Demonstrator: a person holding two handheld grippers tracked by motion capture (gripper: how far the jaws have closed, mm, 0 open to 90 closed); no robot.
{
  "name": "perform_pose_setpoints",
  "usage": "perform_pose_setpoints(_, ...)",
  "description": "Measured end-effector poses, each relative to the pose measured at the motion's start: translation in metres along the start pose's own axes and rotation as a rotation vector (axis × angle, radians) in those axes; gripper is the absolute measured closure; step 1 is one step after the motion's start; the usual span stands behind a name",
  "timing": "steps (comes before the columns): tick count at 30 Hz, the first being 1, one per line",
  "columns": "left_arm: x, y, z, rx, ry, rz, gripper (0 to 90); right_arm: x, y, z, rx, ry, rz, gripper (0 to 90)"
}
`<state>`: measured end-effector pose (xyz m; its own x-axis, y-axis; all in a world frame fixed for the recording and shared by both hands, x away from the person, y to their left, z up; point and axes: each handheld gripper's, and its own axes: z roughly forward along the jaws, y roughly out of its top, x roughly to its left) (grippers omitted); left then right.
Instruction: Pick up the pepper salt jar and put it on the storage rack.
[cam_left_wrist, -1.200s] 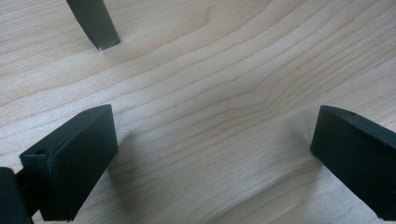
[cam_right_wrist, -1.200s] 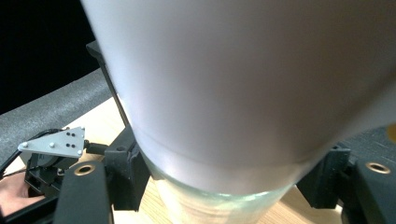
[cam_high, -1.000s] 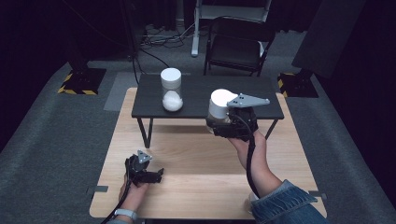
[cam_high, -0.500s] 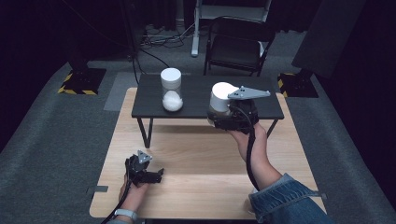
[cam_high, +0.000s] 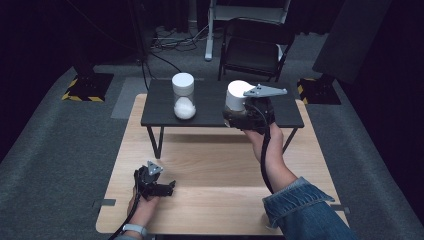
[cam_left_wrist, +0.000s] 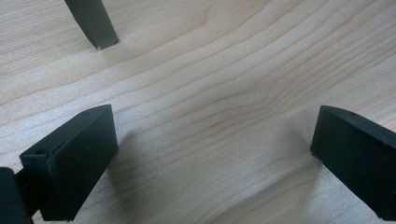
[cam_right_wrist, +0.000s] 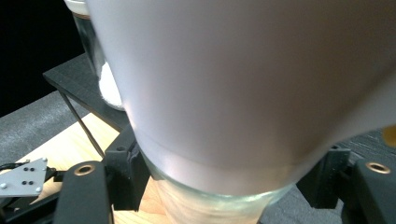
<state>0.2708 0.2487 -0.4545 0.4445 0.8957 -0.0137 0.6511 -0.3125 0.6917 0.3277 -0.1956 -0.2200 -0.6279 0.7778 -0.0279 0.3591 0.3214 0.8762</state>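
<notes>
Fingers of the right gripper (cam_high: 239, 114) pinch a white-lidded jar (cam_right_wrist: 224, 116); the left gripper (cam_left_wrist: 210, 154) fingers are spread over the wooden table (cam_high: 210, 170).

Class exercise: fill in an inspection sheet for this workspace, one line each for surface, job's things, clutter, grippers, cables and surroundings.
Surface: light wooden table with a small black table standing on its far half.
Job's things: jar with a white lid and white contents, upright on the black table; second white-lidded jar gripped over its right part.
Clutter: nothing seen.
Grippers: right gripper shut on the second jar; left gripper open, jaws wide over bare wood at the near left.
Cables: one trails from the right gripper along the forearm; more lie on the floor behind.
Surroundings: grey carpet, dark chair, stand bases with hazard stripes.
</notes>
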Motion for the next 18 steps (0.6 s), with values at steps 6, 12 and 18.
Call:
perform_pose_setpoints(6, 0.0, 0.0, 0.0, -0.001, 0.001, -0.001, 0.3, -0.003, 0.005, 0.006, -0.003, -0.009, -0.002, 30.6)
perform_pose_setpoints(12, 0.0, 0.0, 0.0, 0.0, 0.0, 0.001, 0.3, -0.005, 0.006, 0.013, -0.009, -0.017, 0.002, 30.6)
perform_pose_setpoints(18, 0.0, 0.0, 0.0, 0.0, 0.0, 0.0, 0.3, -0.007, 0.002, 0.024, -0.002, -0.023, 0.018, 30.6)
